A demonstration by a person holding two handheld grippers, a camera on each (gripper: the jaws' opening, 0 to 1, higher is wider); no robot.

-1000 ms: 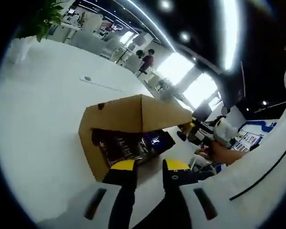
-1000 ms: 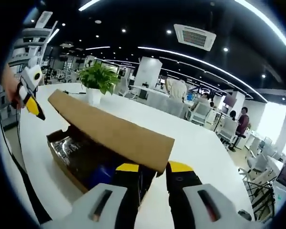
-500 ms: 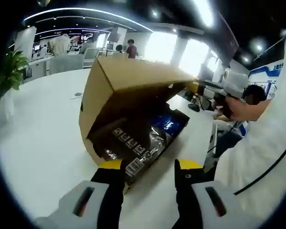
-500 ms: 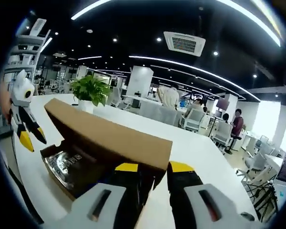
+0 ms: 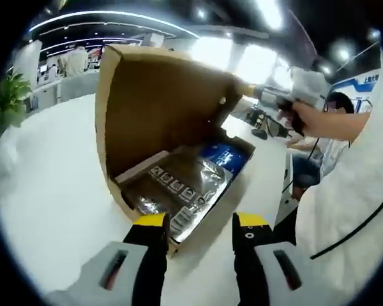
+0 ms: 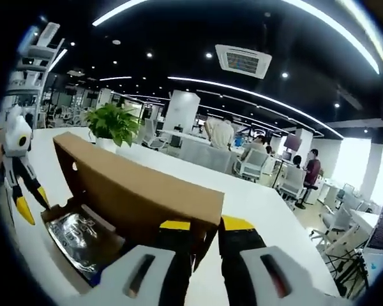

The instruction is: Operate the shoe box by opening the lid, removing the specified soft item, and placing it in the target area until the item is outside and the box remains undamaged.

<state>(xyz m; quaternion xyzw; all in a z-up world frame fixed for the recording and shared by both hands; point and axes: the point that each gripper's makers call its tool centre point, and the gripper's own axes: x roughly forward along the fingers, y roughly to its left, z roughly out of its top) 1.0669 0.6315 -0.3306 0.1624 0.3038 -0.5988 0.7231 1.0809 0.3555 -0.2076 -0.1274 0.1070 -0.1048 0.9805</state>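
Left gripper view, nearest first: the left gripper [image 5: 198, 223] hangs with its yellow-tipped jaws spread apart and nothing between them, just short of the near wall of the shoe box [image 5: 118, 194]. Inside the box lies the soft item [image 5: 179, 186], a dark, glossy, crinkled packet with printed lettering, with a blue patch at its far end. Behind it the lid [image 5: 153, 102] stands raised, nearly upright, its brown inner face toward the camera. Beyond, the right gripper [image 5: 274, 99] meets the lid's far corner.

Right gripper view: the right gripper's jaws straddle the lid's free edge [image 6: 198, 204]. Whether they pinch the card or merely bracket it cannot be told. The left gripper shows at the left margin [image 6: 16, 169], beside the box. Further off sit a potted plant [image 6: 115, 124] on the white table [image 6: 255, 197], then office desks and people.

Step in hand, as judged: lid opening, nearly complete. The next move calls for the right gripper to hold the lid steady without creasing it, while the left gripper advances over the near wall and closes on the packet.
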